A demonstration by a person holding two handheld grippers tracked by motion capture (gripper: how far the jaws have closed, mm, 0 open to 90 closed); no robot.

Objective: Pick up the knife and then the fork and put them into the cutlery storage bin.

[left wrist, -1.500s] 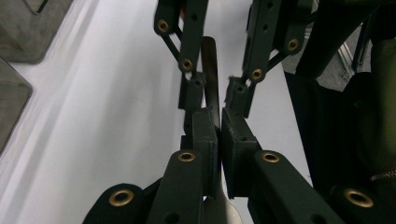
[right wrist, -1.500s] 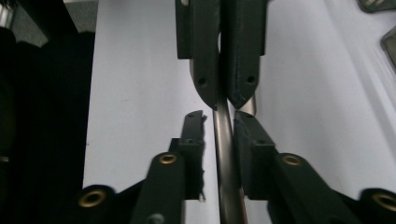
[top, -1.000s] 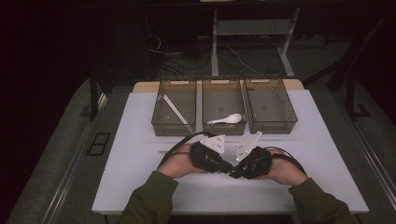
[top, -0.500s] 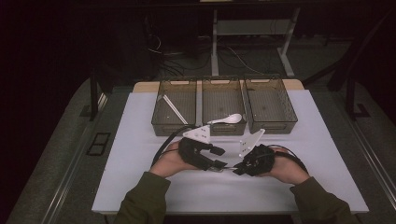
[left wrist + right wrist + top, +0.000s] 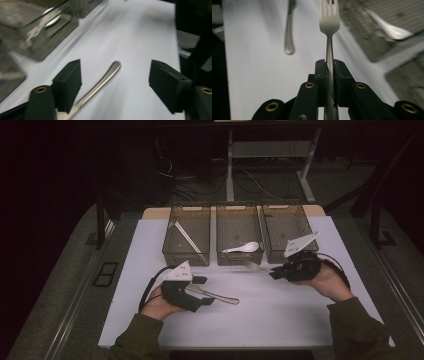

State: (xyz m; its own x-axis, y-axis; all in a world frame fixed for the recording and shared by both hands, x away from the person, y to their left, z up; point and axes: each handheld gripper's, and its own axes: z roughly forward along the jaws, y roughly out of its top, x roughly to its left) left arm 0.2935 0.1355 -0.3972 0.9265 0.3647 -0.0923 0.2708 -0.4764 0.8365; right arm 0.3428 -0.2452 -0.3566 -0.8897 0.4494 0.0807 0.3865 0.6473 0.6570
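Note:
A steel knife point(image 5: 220, 296) lies flat on the white table, its handle point(image 5: 105, 78) between the jaws of my left gripper point(image 5: 202, 291). That left gripper point(image 5: 116, 82) is open, its pads point(image 5: 68, 87) standing wide on either side of the handle. My right gripper point(image 5: 276, 271) is shut on a steel fork point(image 5: 256, 266), held just in front of the middle bin point(image 5: 239, 259) with the tines pointing left. In the right gripper view the fork point(image 5: 329, 22) stands clamped at its handle between the two pads of the gripper point(image 5: 329, 67), and the knife point(image 5: 289, 30) lies beyond on the left.
Three clear bins sit in a row at the back of the table. The left bin point(image 5: 172, 252) holds a long pale stick point(image 5: 187, 237), the middle one a white spoon point(image 5: 242, 248), and the right bin point(image 5: 305, 227) looks bare. The white tabletop point(image 5: 260, 320) stretches out in front.
The two hands have drawn apart from the table's middle. My left gripper moved left, with the knife on the table between its open jaws. My right gripper carried the fork right, toward the bins.

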